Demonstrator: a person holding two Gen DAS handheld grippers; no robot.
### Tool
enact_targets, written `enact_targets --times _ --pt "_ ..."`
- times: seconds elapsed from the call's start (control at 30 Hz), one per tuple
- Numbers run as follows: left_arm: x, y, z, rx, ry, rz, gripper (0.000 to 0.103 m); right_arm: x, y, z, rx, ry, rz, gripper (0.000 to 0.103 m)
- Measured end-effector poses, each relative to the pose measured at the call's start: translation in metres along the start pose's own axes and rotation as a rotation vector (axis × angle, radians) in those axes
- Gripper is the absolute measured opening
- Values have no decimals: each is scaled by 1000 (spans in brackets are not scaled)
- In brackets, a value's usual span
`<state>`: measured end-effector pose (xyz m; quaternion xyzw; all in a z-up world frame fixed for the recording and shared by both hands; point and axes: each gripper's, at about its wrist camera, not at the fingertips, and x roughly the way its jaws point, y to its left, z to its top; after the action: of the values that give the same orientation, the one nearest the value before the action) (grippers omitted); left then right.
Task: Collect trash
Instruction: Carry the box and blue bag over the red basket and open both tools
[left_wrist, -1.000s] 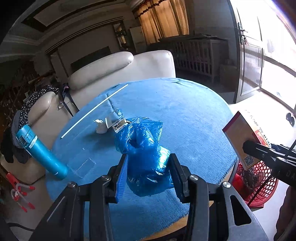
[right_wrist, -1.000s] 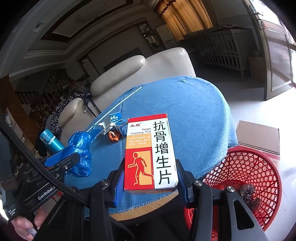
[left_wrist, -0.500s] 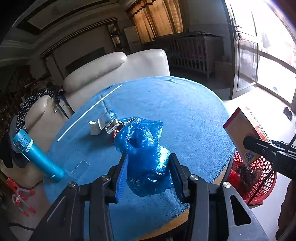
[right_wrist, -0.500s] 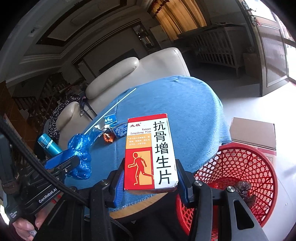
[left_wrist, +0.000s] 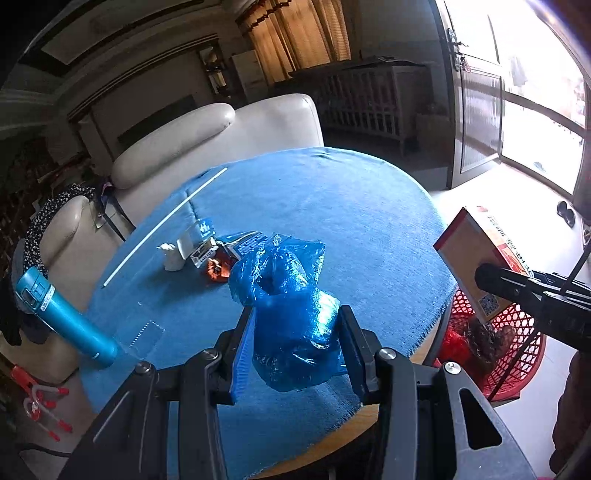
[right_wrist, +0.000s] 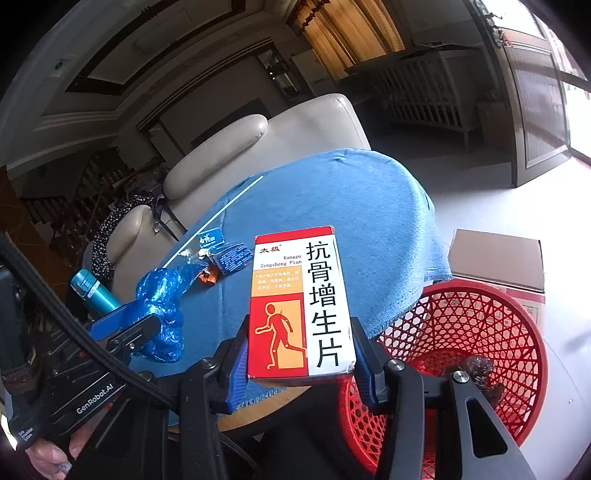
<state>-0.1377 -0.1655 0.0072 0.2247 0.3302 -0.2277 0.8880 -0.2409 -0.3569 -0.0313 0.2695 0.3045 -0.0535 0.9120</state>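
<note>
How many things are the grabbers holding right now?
2. The left gripper holds a crumpled blue plastic bag above the table. The right gripper holds a red-and-white medicine box near the red basket.

A cream sofa (left_wrist: 221, 147) is seen behind the blue-covered tabletop (left_wrist: 332, 206); a teal flask (left_wrist: 62, 317) is leaned at the tabletop's left edge.
</note>
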Motion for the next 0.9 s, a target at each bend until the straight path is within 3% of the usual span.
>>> enact_targets --times 0.9 --pt "3 -22 1 72 18 -69 46 -8 -31 0 62 7 -51 50"
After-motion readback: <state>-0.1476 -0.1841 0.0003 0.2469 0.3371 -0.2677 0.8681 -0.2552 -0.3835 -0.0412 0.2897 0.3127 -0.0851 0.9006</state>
